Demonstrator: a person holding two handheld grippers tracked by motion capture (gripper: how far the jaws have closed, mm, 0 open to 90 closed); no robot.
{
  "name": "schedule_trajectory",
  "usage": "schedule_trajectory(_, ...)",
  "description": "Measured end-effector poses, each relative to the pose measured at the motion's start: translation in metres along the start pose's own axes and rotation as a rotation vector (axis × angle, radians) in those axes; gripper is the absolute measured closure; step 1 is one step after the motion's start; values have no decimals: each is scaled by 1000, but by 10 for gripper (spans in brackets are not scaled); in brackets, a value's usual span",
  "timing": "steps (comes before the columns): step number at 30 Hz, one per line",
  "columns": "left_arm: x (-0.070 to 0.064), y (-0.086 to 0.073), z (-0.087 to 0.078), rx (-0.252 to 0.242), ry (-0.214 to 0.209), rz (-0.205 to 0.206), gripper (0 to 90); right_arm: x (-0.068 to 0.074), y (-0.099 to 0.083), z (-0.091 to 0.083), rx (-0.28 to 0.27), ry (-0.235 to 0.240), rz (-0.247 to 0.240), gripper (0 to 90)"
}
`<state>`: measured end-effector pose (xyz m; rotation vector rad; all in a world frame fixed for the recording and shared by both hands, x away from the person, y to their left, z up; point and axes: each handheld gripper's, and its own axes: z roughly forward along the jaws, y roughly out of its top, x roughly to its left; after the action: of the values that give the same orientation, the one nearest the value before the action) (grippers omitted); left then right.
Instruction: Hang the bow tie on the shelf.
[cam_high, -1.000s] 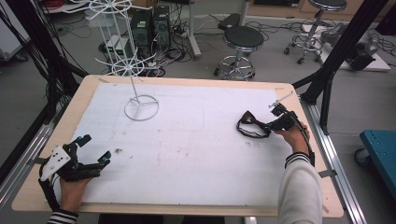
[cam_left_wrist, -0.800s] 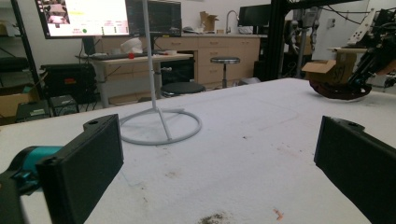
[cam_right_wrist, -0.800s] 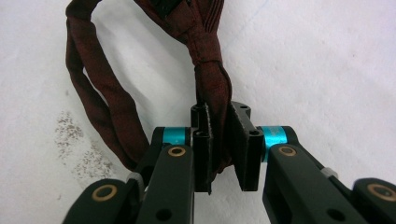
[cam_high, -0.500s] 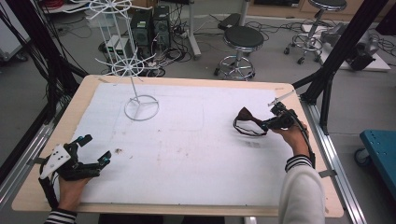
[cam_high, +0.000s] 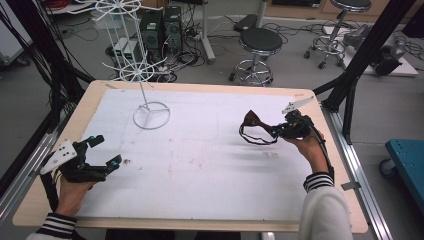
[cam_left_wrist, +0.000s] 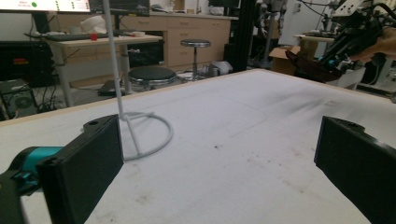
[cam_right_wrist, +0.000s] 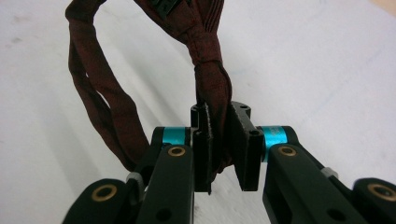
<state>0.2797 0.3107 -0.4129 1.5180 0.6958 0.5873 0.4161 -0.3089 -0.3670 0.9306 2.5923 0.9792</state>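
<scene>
A dark brown fabric band (cam_high: 253, 128) hangs as a loop just above the white table cover at the right. My right gripper (cam_high: 274, 131) is shut on a bunched part of it. In the right gripper view the band (cam_right_wrist: 210, 70) is pinched between the two black pads, and my right gripper (cam_right_wrist: 223, 149) holds it while its loop droops to the left. My left gripper (cam_high: 107, 150) rests near the front left corner, open with nothing between its fingers. In the left gripper view my left gripper (cam_left_wrist: 219, 172) has its jaws wide apart, and the band (cam_left_wrist: 310, 67) shows far off at the right.
A white wire stand (cam_high: 151, 115) with a round base and thin pole stands at the back left of the table (cam_high: 200, 170); the stand's base (cam_left_wrist: 144, 135) lies just ahead of my left gripper. Stools, computers and cables sit on the floor beyond the far edge.
My right gripper has lifted the brown band off the table and carried it a little to the left. The left gripper has stayed almost still.
</scene>
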Motion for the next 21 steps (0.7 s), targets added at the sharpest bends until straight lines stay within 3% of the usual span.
schedule_trajectory(7,-1,20,11,32,-50,-2,17,24,12,-9,-88,34,-56,802)
schedule_trajectory(12,-4,32,19,44,-84,2,17,36,18,-13,-119,48,-77,802)
schedule_trajectory(18,-7,50,29,76,-141,20,17,57,28,-15,-170,67,-131,802)
schedule_trajectory(21,-6,61,38,79,-191,2,17,72,37,-14,-204,73,-164,802)
